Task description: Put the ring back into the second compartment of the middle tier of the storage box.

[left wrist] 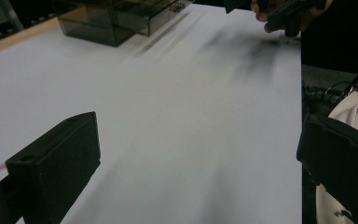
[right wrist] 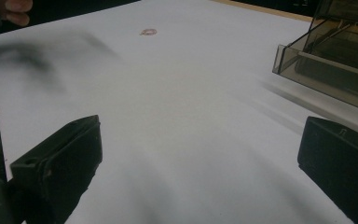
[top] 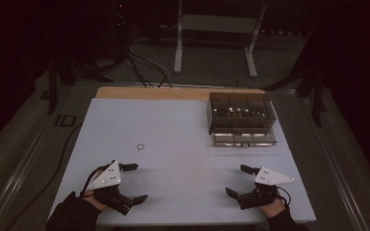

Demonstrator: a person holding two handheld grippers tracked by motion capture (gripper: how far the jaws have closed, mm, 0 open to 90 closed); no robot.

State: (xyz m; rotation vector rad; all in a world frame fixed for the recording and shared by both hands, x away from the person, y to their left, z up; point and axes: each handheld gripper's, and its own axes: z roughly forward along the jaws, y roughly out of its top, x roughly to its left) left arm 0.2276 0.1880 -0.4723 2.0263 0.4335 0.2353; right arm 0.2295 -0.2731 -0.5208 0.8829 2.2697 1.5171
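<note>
A small pink ring [top: 140,146] lies on the white table sheet [top: 183,144], left of centre; it also appears far off as the ring [right wrist: 148,32] in the right gripper view. A smoky clear drawer box [top: 241,119] stands at the back right with its lower drawer pulled out; the box [left wrist: 116,16] and the box [right wrist: 340,56] show in both gripper views. My left gripper [top: 136,183] rests open near the front left edge, nothing between its jaws. My right gripper [top: 237,180] rests open near the front right, also holding nothing.
A strip of wooden tabletop [top: 154,92] shows beyond the sheet. Behind the table are cables [top: 144,62] on the floor and a white frame stand [top: 217,33]. The person's other hand and gripper [left wrist: 284,14] appear at the top of the left gripper view.
</note>
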